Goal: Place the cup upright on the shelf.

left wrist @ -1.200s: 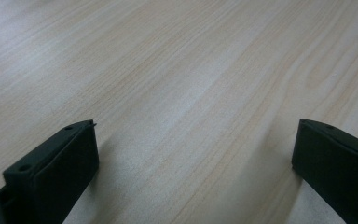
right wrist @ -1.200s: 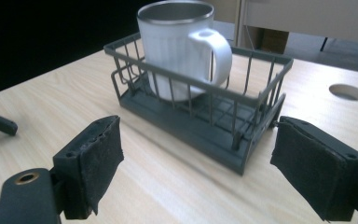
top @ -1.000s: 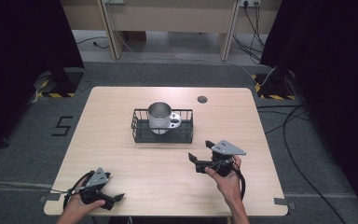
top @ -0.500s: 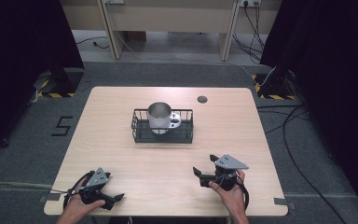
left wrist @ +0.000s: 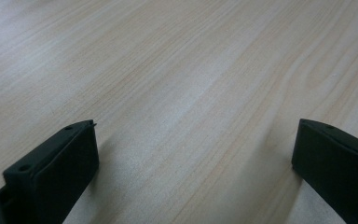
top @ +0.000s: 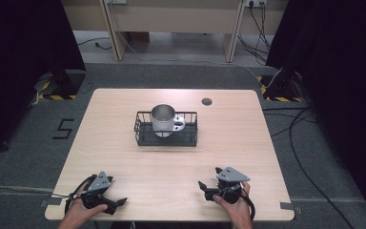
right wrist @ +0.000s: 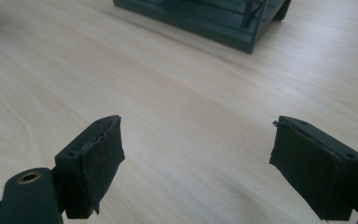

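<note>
High view: metal cup stands in wire basket mid-table, well apart from both grippers at the near edge. Left gripper view: jaws apart over bare table. Right gripper view: jaws apart, basket beyond.

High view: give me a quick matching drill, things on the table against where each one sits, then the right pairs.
Things:
1. metal mug
2. wire basket
3. left gripper
4. dark round spot

Places:
A. near edge of the table, at the left, jaws apart
B. far side of the table, right of centre
C. standing upright inside the basket
D. middle of the table, holding the mug

Pairs: 1-C, 2-D, 3-A, 4-B
</note>
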Motion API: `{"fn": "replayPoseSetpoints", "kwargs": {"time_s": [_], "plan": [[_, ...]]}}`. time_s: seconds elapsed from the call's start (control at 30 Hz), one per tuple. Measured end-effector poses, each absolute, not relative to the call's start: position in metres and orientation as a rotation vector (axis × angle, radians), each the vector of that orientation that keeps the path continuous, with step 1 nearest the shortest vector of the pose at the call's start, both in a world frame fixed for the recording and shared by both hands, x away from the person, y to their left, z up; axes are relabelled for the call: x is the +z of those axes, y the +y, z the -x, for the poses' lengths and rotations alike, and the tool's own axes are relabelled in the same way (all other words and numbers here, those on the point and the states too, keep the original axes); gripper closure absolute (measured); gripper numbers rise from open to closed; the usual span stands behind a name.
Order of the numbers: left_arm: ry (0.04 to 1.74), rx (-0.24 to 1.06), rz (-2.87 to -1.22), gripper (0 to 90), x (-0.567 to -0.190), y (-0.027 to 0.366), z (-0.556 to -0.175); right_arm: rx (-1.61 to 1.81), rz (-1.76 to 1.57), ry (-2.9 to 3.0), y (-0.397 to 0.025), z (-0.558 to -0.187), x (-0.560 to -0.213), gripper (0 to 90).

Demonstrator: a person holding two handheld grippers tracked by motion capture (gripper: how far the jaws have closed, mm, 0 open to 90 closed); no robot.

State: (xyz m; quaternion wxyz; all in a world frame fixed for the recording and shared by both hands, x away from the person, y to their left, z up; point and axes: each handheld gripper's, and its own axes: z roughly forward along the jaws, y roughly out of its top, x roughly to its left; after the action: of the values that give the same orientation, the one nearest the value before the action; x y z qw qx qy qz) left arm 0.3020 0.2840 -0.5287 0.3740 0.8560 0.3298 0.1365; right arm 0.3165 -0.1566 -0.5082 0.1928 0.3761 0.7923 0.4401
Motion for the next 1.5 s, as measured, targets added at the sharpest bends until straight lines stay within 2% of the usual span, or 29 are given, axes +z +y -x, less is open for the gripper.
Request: {"fn": "replayPoseSetpoints", "kwargs": {"time_s": [0.8, 1.27, 1.5], "plan": [[0.845, 0.35, -2.191, 0.0, -0.529, 0.284, -0.302, 1.022, -1.065, 2.357, -0.151, -0.298, -0.523, 16.1], [0.844, 0.35, -2.192, 0.0, -0.529, 0.284, -0.302, 1.042, -1.066, 2.383, -0.149, -0.296, -0.528, 0.6], [0.844, 0.35, -2.192, 0.0, -0.529, 0.284, -0.302, 1.046, -1.061, 2.376, -0.149, -0.295, -0.529, 0.6]]}}
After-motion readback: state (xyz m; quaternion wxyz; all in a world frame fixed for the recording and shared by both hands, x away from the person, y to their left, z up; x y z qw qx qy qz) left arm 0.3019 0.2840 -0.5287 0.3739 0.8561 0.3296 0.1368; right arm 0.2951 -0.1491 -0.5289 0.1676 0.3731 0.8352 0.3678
